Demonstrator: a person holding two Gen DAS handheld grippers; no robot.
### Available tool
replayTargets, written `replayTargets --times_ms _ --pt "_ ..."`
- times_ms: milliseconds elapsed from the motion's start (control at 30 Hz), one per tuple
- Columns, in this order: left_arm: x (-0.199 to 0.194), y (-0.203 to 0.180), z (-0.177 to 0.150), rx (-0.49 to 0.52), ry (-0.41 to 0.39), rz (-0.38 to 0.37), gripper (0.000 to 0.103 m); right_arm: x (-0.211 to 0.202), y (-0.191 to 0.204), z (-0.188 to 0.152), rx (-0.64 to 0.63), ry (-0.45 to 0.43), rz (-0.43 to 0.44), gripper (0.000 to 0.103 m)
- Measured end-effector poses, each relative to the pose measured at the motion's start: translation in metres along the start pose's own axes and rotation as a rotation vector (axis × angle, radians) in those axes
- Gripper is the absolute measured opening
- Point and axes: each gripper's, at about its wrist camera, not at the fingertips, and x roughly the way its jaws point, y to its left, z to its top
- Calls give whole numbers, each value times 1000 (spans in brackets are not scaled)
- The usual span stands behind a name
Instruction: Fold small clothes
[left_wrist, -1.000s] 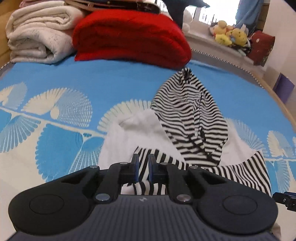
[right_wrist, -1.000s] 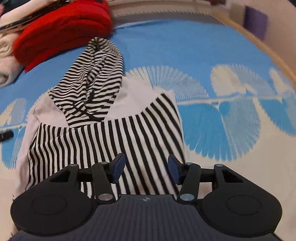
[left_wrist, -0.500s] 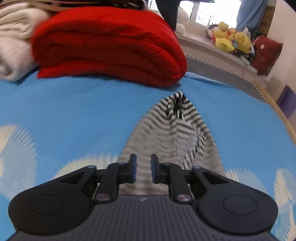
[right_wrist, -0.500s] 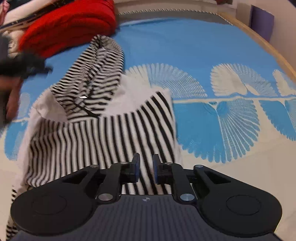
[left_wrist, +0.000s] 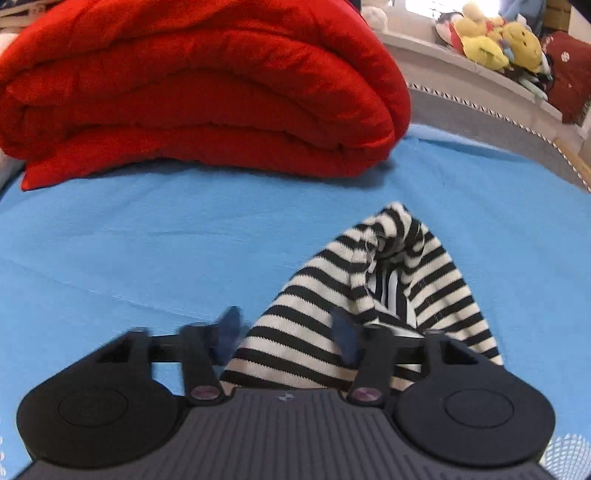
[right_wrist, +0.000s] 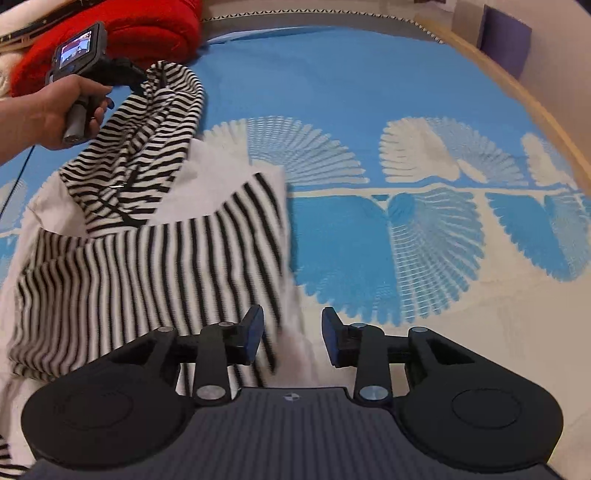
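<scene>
A small black-and-white striped hooded garment (right_wrist: 140, 236) lies partly folded on the blue patterned bedspread (right_wrist: 332, 92). Its pointed hood (left_wrist: 373, 280) lies just in front of my left gripper (left_wrist: 288, 332), which is open, its jaws either side of the hood's lower left part. In the right wrist view the left gripper (right_wrist: 138, 83) shows at the hood's tip, held by a hand. My right gripper (right_wrist: 291, 330) is open and empty at the garment's right bottom edge, the cloth between and left of its fingers.
A folded red blanket (left_wrist: 199, 85) lies close behind the hood. Stuffed toys (left_wrist: 495, 40) sit on a ledge at the back right. A wooden bed edge (right_wrist: 517, 96) runs along the right. A purple box (right_wrist: 506, 40) stands beyond it.
My left gripper moved forward to the hood's tip and opened. My right gripper, shut half a second ago, has opened at the garment's bottom edge.
</scene>
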Motion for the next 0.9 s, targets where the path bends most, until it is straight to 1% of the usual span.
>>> replayTargets --times_ms 33,67,100,167,233,300,333,400,433,467,500,533,600,633,667,700,733,767,800,833,867,900 --pt "3 1 -2 -2 24 -6 22 1 -3 0 8 1 -11 36" --pt "4 3 -5 -6 36 -13 1 2 -5 1 21 2 -19 36" --pt "1 3 -8 -1 29 -22 1 3 -6 1 35 4 -19 36" --pt "-19 -1 -15 53 -24 -36 1 5 -4 3 43 7 -8 36" --pt "-50 -3 -26 97 -80 -68 1 4 0 3 29 7 -3 36" --pt "-95 -6 -47 165 -147 -98 1 0 1 6 30 -2 -7 36" --pt "-123 -4 -64 185 -178 -131 1 -2 1 8 39 -11 -8 36" --pt "-178 -2 -103 236 -216 -193 1 -6 -2 11 61 -24 -8 36" --pt "-210 3 -128 255 -236 -234 1 -9 -2 12 68 -30 -6 36" --pt "-242 10 -156 268 -237 -285 1 -11 -2 12 70 -35 -2 36" --pt "-274 19 -186 292 -226 -327 1 -14 -2 11 70 -41 6 36" --pt "-303 28 -215 312 -207 -341 1 -18 -3 10 72 -46 11 36" --pt "-346 51 -264 313 -138 -317 1 -24 -5 10 86 -56 17 36" --pt "-366 67 -286 282 -75 -299 1 -27 -6 10 96 -64 20 36" --pt "-377 79 -301 248 -5 -287 3 -30 -7 11 108 -72 22 36" --pt "-381 90 -312 214 100 -269 6 -33 -9 11 124 -81 26 36" --pt "-381 97 -319 190 191 -233 6 -36 -10 12 140 -89 31 36" --pt "-380 105 -321 151 244 -173 7 -38 -10 13 158 -96 40 36" --pt "-378 115 -317 79 242 -132 13 -40 -11 14 179 -103 50 36" --pt "-375 126 -310 -7 213 -143 20 -42 -10 14 200 -109 59 36" --pt "-369 135 -304 -79 194 -161 35 -42 -8 13 211 -113 65 36" --pt "-360 143 -299 -146 193 -166 36 -41 -5 13 214 -111 77 36"
